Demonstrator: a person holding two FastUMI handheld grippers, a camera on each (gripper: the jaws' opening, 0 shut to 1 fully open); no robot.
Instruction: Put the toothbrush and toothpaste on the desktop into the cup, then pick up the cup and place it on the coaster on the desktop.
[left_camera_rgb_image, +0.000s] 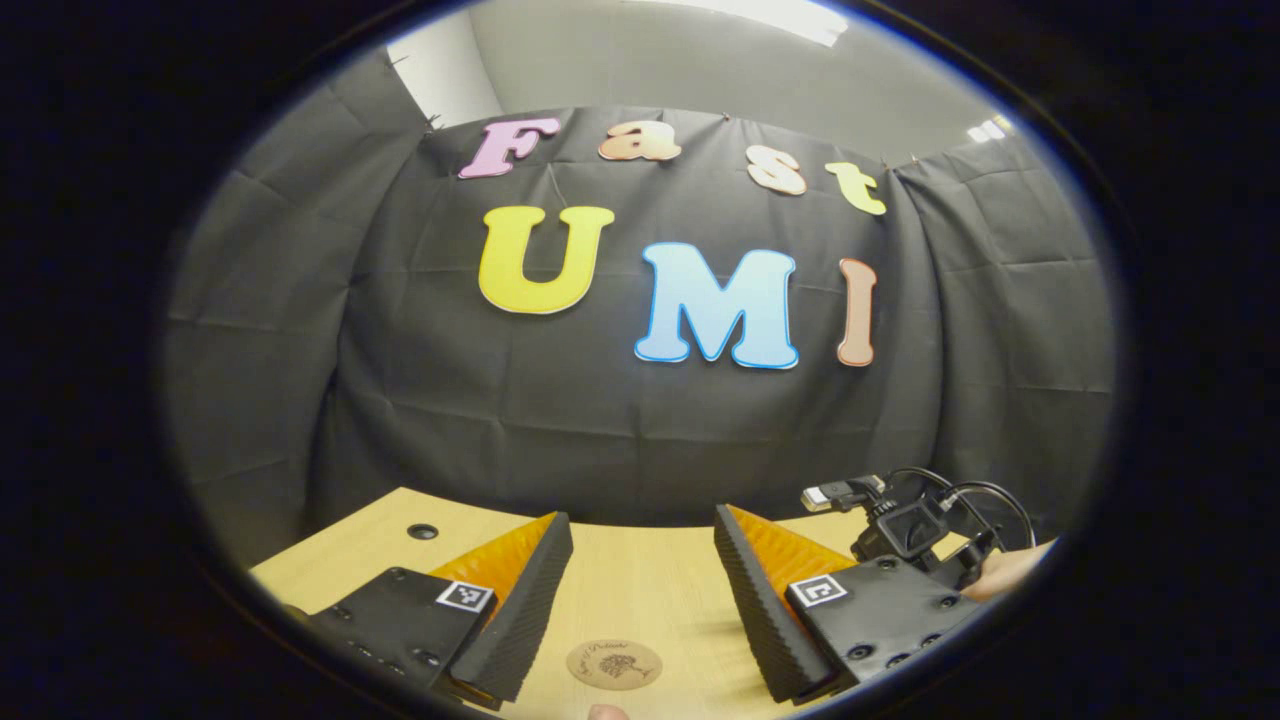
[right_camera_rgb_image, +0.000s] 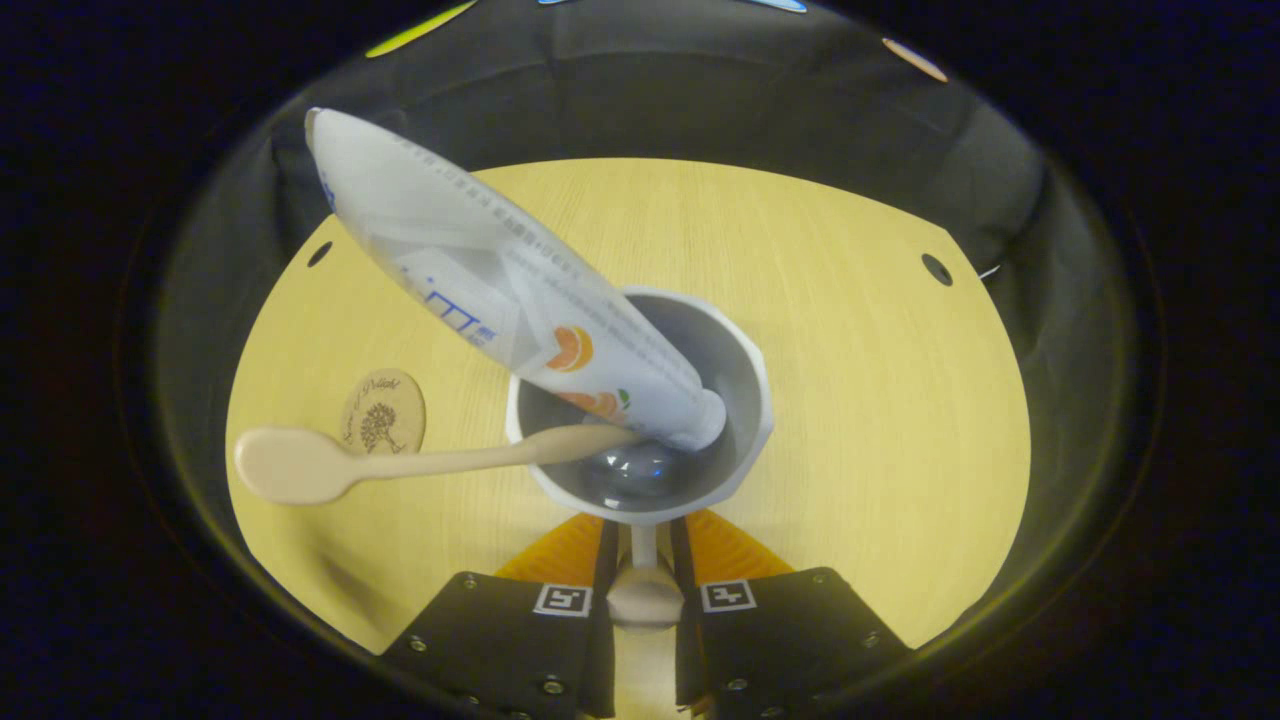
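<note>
Between the fingers of the right gripper (right_camera_rgb_image: 643, 570), at the near edge of the right gripper view, the handle of the cup (right_camera_rgb_image: 640, 420) is pinched from both sides, the jaws drawn almost together on it. Just beyond the fingertips the cup's pale bowl opens toward the camera. The toothpaste (right_camera_rgb_image: 500, 280) stands in it cap down, leaning far and to the left over the rim. The toothbrush (right_camera_rgb_image: 400, 462) rests in the cup too, its shaft crossing the left rim and its broad end sticking out to the left. Farther left, apart from the cup, the round coaster (right_camera_rgb_image: 383, 411) lies flat on the desktop (right_camera_rgb_image: 880, 400), a light wooden surface with small dark holes near its far corners.

Over in the left gripper view, the left gripper (left_camera_rgb_image: 632, 600) is spread wide with nothing between its fingers. The coaster (left_camera_rgb_image: 614, 664) lies on the desktop (left_camera_rgb_image: 630, 570) in the gap between them, near the bottom edge. To the right, beyond the right finger, a camera mount with black cables (left_camera_rgb_image: 915, 520) and part of a hand (left_camera_rgb_image: 1005, 575) are seen.
</note>
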